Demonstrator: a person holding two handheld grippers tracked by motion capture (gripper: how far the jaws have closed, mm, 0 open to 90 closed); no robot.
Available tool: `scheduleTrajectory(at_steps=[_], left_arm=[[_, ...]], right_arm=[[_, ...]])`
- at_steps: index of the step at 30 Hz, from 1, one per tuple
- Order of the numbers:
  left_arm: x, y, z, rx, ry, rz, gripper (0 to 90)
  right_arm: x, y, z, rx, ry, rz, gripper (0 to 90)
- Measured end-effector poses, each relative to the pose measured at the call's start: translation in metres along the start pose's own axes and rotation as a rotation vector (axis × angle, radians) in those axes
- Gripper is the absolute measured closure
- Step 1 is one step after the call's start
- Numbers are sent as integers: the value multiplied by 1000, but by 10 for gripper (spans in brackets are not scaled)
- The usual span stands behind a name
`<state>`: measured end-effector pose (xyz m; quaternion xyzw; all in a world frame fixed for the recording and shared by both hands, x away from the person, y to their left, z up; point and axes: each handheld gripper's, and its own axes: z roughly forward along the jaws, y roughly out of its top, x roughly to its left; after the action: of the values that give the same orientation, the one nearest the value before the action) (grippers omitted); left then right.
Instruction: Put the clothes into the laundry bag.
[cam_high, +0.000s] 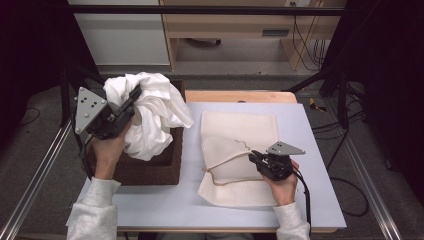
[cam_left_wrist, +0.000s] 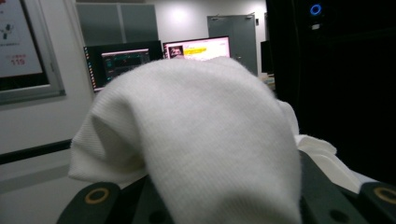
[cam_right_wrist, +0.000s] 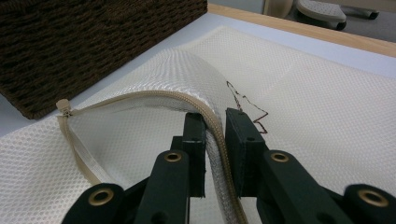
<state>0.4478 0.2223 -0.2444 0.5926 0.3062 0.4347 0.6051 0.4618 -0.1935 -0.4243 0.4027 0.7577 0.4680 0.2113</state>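
The left claw (cam_high: 131, 101) is clamped on the white garment (cam_high: 152, 112), raised above the wicker basket (cam_high: 165, 167); the right claw (cam_high: 254, 157) pinches the mesh bag (cam_high: 240, 130) open by its zipper edge (cam_right_wrist: 154, 95) on the desk (cam_high: 310, 150). Loading apparently remains.

A pale blue-grey table (cam_high: 310, 145) with a light wooden far edge carries two things — a dark woven basket (cam_high: 150, 167) at its left side and a cream mesh laundry bag (cam_high: 240, 130) (zipper edge partly raised) lying flat near the middle, just beside the basket.
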Motion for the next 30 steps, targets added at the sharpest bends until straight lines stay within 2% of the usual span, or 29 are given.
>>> scheduleTrajectory(at_steps=[2,3,7,9,10,11,12,13,14,15,17,18,19,20,23,24,25,26,27,30], left_arm=[[-4,4,-2,-12,-13,3,725],[-13,13,-7,-41,-41,8,726],[-31,27,-13,-75,-98,23,725],[-41,31,-14,-87,-127,25,726],[-41,31,-14,-87,-127,25,725],[-51,34,-15,-97,-158,28,725],[-51,34,-15,-97,-158,28,725],[-63,35,-15,-104,-189,34,725],[-63,35,-15,-104,-189,34,725],[-74,34,-14,-108,-221,34,725],[-86,32,-13,-109,-258,32,725],[-86,32,-13,-109,-258,32,725],[-99,28,-12,-108,-295,27,725],[-99,28,-12,-108,-295,27,725],[-123,15,-7,-91,-368,24,725],[-123,15,-7,-91,-368,24,724],[-134,8,-4,-77,-395,33,725],[-134,8,-4,-77,-395,33,724],[-143,-1,-3,-66,-429,24,725],[-155,-18,-3,-45,-469,13,724]], right_arm=[[0,0,0,0,0,6,787],[0,0,0,0,0,7,788],[0,1,-1,-2,-1,2,788],[0,1,-1,-4,-1,3,788],[0,1,-1,-4,-3,4,788],[-1,2,-2,-4,-3,5,788],[-1,2,-2,-4,-3,5,788],[-1,2,-2,-6,-3,4,788],[-1,2,-2,-6,-3,4,788],[-1,3,-2,-9,-5,7,789],[-1,3,-2,-9,-10,3,791],[-1,3,-2,-9,-10,3,791],[-2,3,-2,-8,-9,5,792],[-2,3,-2,-8,-9,5,792],[-3,3,-2,-12,-15,12,793],[-3,3,-2,-14,-15,11,793],[-3,3,-3,-16,-16,9,793],[-3,3,-3,-16,-16,9,793],[-4,3,-3,-20,-17,15,794],[-6,3,-5,-27,-28,23,795]])
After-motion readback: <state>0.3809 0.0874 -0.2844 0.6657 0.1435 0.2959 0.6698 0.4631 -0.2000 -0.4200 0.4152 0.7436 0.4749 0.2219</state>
